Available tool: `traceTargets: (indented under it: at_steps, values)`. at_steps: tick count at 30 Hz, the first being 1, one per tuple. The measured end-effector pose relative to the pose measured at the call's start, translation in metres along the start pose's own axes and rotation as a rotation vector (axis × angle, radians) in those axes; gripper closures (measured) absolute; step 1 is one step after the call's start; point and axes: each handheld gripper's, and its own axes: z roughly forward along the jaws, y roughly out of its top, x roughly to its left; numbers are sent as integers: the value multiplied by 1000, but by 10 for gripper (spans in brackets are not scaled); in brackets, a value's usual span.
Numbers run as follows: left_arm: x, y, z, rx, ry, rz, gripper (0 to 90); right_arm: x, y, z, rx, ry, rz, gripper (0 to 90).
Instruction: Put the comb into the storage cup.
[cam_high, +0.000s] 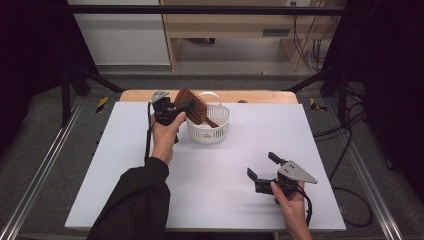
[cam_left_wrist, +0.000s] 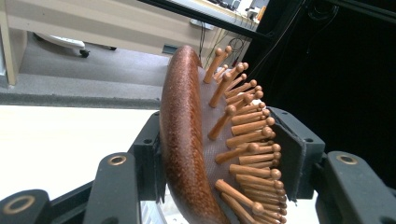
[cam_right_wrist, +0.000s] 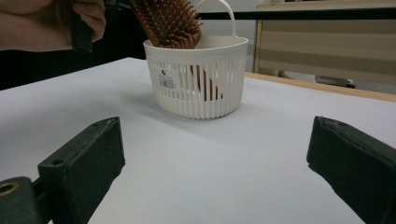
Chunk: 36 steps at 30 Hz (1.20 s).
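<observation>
Where the high view looks down on the white counter (cam_high: 150, 175), a wooden paddle hairbrush (cam_high: 192, 106) is seen clamped at its head by the left tool (cam_high: 176, 109), its handle angled down into a white slotted basket (cam_high: 212, 131) at the far side. The right tool (cam_high: 260, 166) is held near the front right, jaws spread and empty, well apart from the basket.

In the left gripper view, the hairbrush (cam_left_wrist: 184, 140) is gripped across the head: one pad is pressed on the smooth, rounded wooden back, the other on the side bearing the ball-tipped pins. The body is judged stiff and fairly light, the polished back likely slippery, and the pins and their cushion somewhat yielding, so a hold across the head may shift; the handle or the head's rim would be the firmer place to take hold.

In the right gripper view, the hairbrush (cam_right_wrist: 168, 21) is seen standing tilted in the basket (cam_right_wrist: 196, 77), its handle visible through the slots. The basket is judged light and easily tipped by a leaning brush.
</observation>
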Motion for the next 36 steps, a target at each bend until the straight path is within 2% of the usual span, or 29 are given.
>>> traceTargets:
  at_steps: [28,36]
  values:
    - [3,-1,0,3,8,-7,432,0,0,1,4,3,-1,40]
    - [7,-2,-1,1,17,-20,427,1,-1,1,5,4,0,40]
